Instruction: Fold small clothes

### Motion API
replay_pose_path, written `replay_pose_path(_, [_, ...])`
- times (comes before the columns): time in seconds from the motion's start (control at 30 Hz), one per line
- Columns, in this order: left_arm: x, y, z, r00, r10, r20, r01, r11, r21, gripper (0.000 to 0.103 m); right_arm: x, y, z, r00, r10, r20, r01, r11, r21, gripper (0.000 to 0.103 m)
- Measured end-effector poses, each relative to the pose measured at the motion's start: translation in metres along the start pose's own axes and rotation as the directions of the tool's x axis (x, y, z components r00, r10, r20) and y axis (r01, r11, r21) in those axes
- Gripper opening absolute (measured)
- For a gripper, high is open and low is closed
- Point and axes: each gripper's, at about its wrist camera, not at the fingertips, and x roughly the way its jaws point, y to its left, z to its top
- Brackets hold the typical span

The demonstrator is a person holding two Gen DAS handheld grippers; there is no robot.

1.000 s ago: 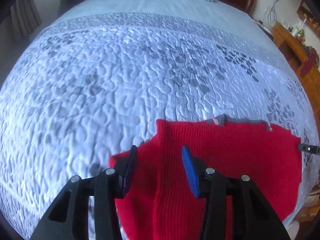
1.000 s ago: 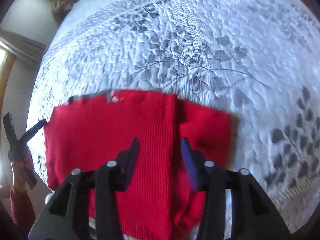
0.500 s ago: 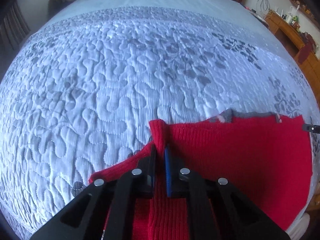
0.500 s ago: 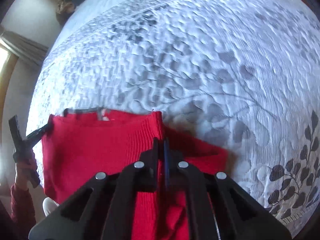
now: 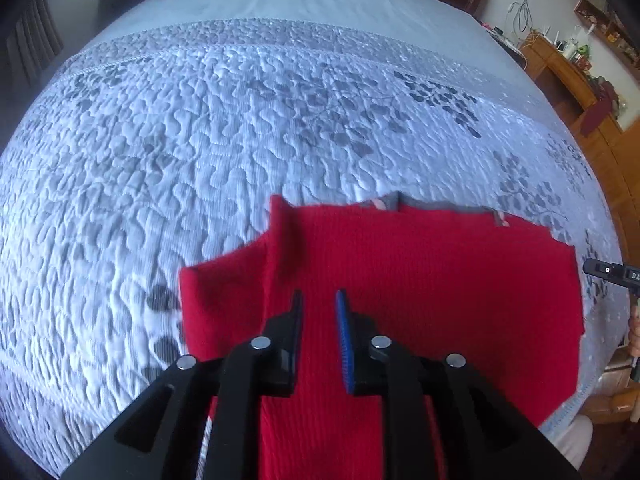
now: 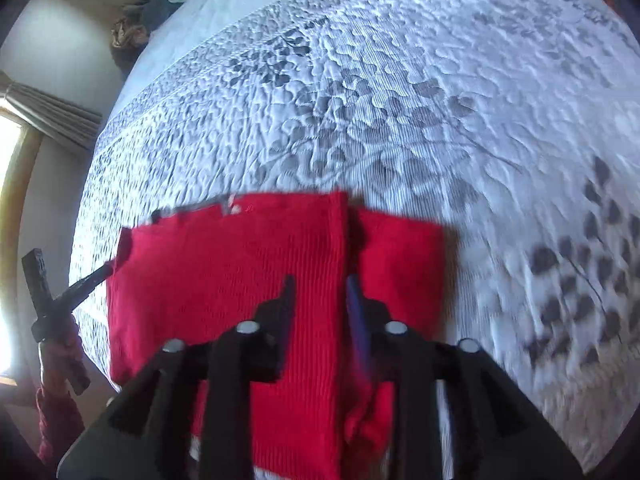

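A small red knit sweater lies flat on the quilted bed, its grey collar at the far edge. It also shows in the right wrist view. One sleeve is folded over the body, leaving a raised fold edge. My left gripper is open above the sweater, just right of the fold ridge at the left sleeve. My right gripper is open above the fold edge near the right sleeve. Neither holds cloth.
The pale blue quilted bedspread with grey leaf print stretches far ahead. A wooden cabinet stands at the right, a window and curtain at the left. The other gripper shows at the view edges.
Both grippers were open, then shut on the sweater's fold edges half a second ago. Both have now opened again and let go, drawing back a little.
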Motion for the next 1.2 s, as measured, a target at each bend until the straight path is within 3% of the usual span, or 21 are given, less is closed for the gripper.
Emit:
replay_pose_path(0.03, [-0.011,-0.008,-0.011,1.0,-0.002,0.006,0.002,1.0,0.003,0.048,-0.01,0.005,-0.015,1.0,-0.023,0.005,0.023,1.0,-0.01,0.045])
replay_pose_path(0.1, [-0.026,-0.022,-0.033,0.999,0.034,0.02,-0.034,0.999,0.013,0.059,-0.021,0.009,-0.039,0.998,-0.065,0.01,0.065,0.998,-0.02,0.048])
replay_pose_path(0.27, [-0.038,-0.048,-0.077,1.0,-0.008,0.021,0.009,1.0,-0.006,0.061,-0.028,0.007,-0.095,0.993,-0.114,0.001,0.114,0.993,0.002,0.06])
replay_pose_path(0.37, [-0.038,-0.058,-0.096,1.0,-0.018,0.021,0.018,1.0,-0.005,0.061,-0.028,0.006,-0.112,0.989,-0.146,0.01,0.146,0.989,0.006,0.071])
replay_pose_path(0.43, [-0.038,-0.063,-0.104,1.0,-0.005,0.03,0.005,1.0,0.009,0.061,-0.027,0.006,-0.121,0.988,-0.154,0.018,0.154,0.988,0.01,0.073])
replay_pose_path(0.67, [-0.028,-0.067,-0.111,0.999,0.016,0.028,-0.017,0.999,0.038,0.061,-0.009,-0.006,-0.117,0.997,-0.077,-0.003,0.077,0.994,0.075,0.079])
replay_pose_path(0.87, [-0.018,-0.065,-0.102,0.999,0.021,0.027,-0.023,0.998,0.059,0.061,0.015,-0.021,-0.107,0.997,-0.06,-0.054,0.066,0.991,0.114,0.08])
replay_pose_path(1.0, [-0.009,-0.062,-0.097,1.0,0.025,0.017,-0.026,0.998,0.065,0.061,0.024,-0.017,-0.105,0.994,-0.087,-0.059,0.092,0.993,0.08,0.073])
replay_pose_path(1.07, [-0.005,-0.061,-0.095,1.0,0.021,0.014,-0.022,0.998,0.061,0.061,0.024,-0.014,-0.103,0.994,-0.092,-0.052,0.095,0.993,0.064,0.056])
replay_pose_path(1.2, [-0.001,-0.059,-0.093,1.0,0.015,0.018,-0.016,0.998,0.057,0.061,0.026,-0.009,-0.096,0.997,-0.062,-0.051,0.065,0.997,0.042,0.042])
